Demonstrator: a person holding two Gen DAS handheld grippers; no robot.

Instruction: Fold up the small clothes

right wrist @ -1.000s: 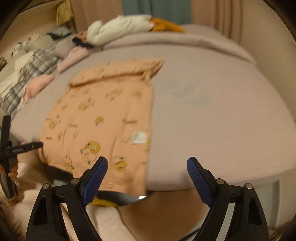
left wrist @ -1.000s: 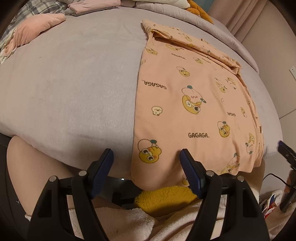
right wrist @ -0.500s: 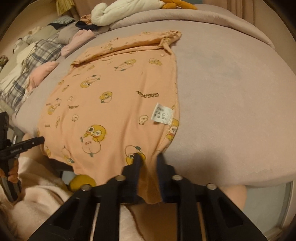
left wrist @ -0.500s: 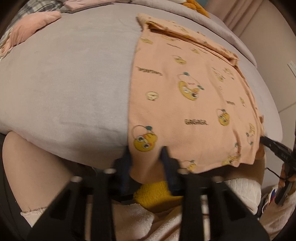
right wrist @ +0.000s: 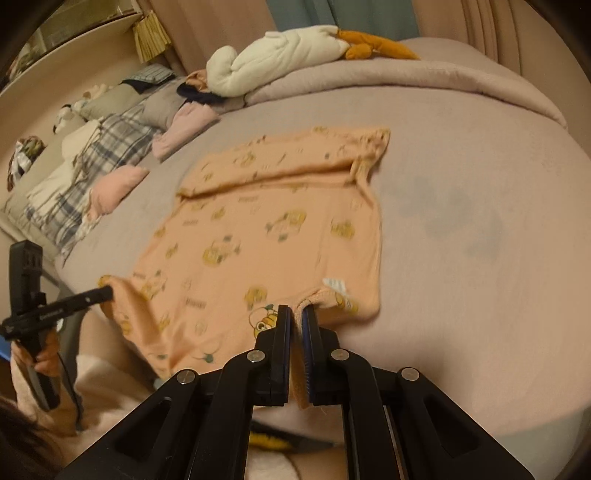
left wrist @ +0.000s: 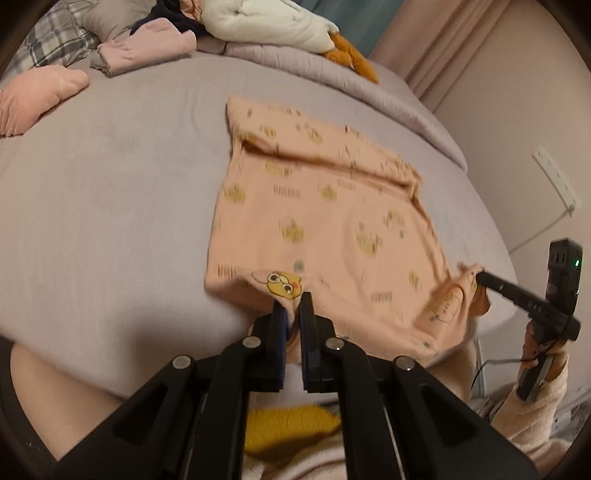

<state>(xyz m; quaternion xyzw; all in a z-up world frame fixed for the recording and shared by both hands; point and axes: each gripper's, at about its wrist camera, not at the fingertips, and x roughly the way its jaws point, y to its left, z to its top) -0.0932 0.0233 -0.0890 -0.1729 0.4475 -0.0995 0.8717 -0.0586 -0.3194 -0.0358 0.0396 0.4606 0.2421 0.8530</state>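
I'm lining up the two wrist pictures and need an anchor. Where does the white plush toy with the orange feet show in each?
Left wrist view: the white plush toy lies at the top edge, just left of centre, beyond the peach garment.
Right wrist view: the white plush toy lies top centre, on the bunched blanket.
Shared landmark: the garment's folded-over far edge.

Mauve bed (left wrist: 110, 221), peach garment (left wrist: 332, 229), seemingly pillows (right wrist: 92, 155)
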